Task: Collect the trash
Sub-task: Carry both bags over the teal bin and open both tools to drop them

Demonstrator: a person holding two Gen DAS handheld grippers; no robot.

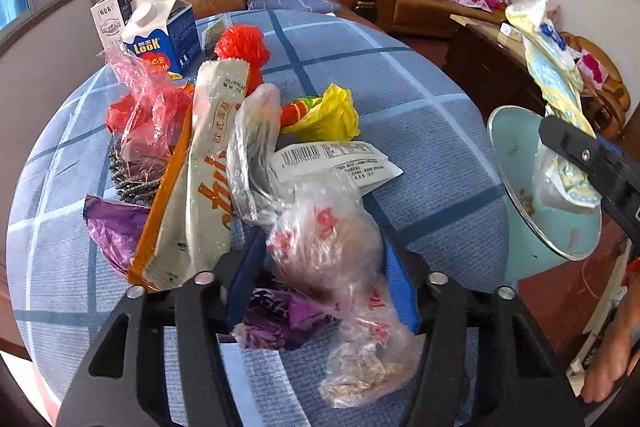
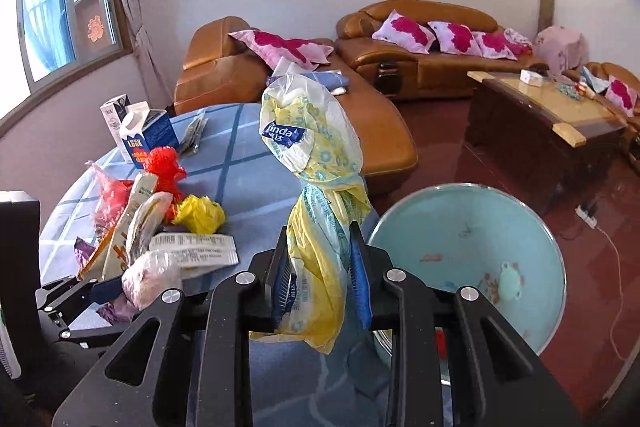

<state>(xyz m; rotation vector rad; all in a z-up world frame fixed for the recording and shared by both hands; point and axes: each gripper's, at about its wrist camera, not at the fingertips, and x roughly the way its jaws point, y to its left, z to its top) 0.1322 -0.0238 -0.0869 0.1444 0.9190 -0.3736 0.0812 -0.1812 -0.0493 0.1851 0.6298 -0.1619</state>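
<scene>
Yellow tissue wrapper (image 2: 320, 227), center frame, is pinched in the right claw (image 2: 320, 259) beside the teal bin (image 2: 480, 211); move fully over before dropping. Left claw (image 1: 320, 291) straddles a clear bag (image 1: 332, 251) on the table (image 1: 420, 115), lower center, not squeezing yet.

Blue-and-white carton (image 1: 162, 41), standing far beyond the left jaws at the table's far edge, is showing "LOOK" in yellow letters. Long white-and-orange wrapper (image 1: 200, 163), lying just ahead and left of those jaws, is carrying large Chinese characters, too skewed to read surely. White label (image 1: 336, 163), lying ahead of them, is bearing a barcode; small print unreadable. Yellow-flowered plastic bag (image 2: 316, 163), rising from between the right jaws, is showing "inda" on a blue patch.
</scene>
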